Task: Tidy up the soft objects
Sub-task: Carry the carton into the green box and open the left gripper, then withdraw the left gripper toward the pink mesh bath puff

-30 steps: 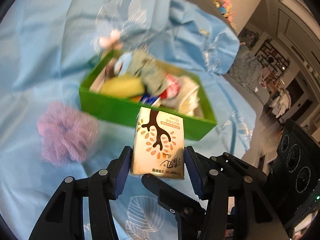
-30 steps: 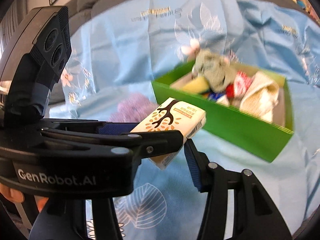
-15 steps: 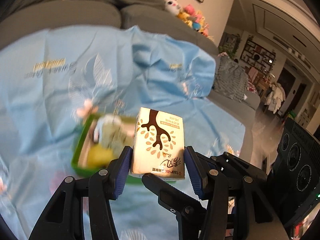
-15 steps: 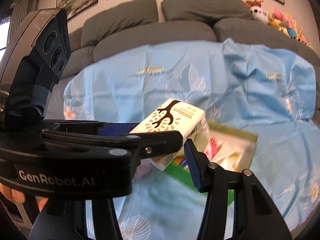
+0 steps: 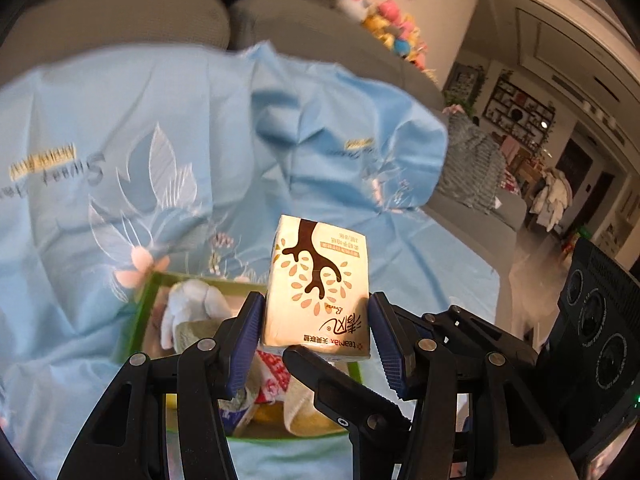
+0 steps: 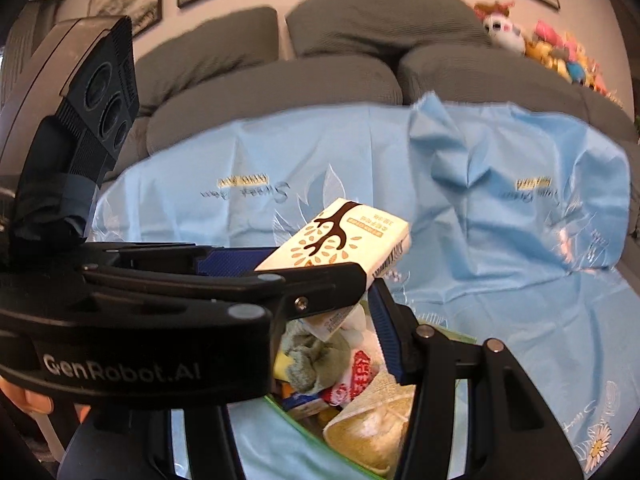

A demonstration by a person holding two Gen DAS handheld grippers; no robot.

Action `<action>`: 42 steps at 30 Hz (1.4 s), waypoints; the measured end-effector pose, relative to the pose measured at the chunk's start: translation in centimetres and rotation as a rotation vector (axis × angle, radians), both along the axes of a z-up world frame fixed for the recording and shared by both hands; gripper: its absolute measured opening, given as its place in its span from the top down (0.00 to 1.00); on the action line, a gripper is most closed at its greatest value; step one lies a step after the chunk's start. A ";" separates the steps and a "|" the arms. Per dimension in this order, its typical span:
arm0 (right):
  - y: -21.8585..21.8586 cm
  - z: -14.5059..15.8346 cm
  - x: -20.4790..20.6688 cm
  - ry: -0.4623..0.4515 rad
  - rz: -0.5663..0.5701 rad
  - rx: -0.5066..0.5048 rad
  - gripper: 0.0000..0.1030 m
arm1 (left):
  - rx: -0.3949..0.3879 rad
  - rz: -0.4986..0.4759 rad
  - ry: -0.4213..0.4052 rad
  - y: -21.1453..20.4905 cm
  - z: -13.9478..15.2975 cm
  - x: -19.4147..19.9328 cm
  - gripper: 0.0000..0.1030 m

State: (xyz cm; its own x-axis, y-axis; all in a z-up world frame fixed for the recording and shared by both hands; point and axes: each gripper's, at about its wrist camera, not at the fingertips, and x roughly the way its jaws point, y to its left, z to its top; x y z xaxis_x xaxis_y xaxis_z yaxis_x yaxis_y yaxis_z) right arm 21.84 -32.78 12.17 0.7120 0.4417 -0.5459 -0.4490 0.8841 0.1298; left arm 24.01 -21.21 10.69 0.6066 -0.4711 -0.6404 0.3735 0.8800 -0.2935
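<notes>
A cream tissue pack with a brown tree print [image 5: 318, 288] is held between both grippers above a green box [image 5: 138, 320]. My left gripper [image 5: 316, 324] is shut on the pack's sides. My right gripper [image 6: 320, 280] crosses under it and pinches the same pack [image 6: 340, 236] top and bottom. The green box [image 6: 460, 336] below holds several soft items: a white plush, a grey-green cloth, a yellow towel, red and white packets.
A light blue printed sheet [image 5: 160, 140] covers a grey sofa [image 6: 360, 40]. Plush toys [image 6: 552, 52] sit on the sofa back at the right. The room with shelves [image 5: 520, 112] opens to the right.
Both grippers with the tissue pack have moved from in front of the box to over it. The box now lies under the fingers. The purple fluffy item has left view.
</notes>
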 end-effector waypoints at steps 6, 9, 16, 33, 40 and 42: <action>-0.1 -5.0 3.8 0.127 0.008 -0.012 0.51 | -0.014 0.028 0.105 0.4 -5.2 3.4 0.47; -0.1 -7.1 4.7 0.175 0.009 -0.021 0.51 | -0.010 0.031 0.147 0.4 -7.1 4.3 0.47; -0.3 -10.6 6.4 0.285 0.004 0.005 0.51 | 0.043 0.036 0.224 -0.2 -10.2 5.8 0.47; -2.0 -11.0 4.1 0.306 -0.090 0.010 0.28 | 0.120 0.099 0.215 0.2 -10.1 3.2 0.16; -2.8 -8.8 0.3 0.222 -0.115 -0.025 0.23 | 0.181 0.140 0.077 0.9 -7.2 -1.4 0.16; -3.3 -8.0 -1.2 0.191 -0.129 -0.020 0.23 | 0.184 0.152 0.060 1.3 -6.8 -2.5 0.16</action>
State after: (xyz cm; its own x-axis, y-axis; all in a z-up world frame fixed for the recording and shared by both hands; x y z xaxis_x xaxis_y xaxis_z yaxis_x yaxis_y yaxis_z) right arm 20.61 -36.11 4.13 0.6445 0.3414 -0.6842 -0.3010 0.9358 0.1834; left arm 21.46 -19.93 3.88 0.6198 -0.2495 -0.7440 0.2191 0.9654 -0.1412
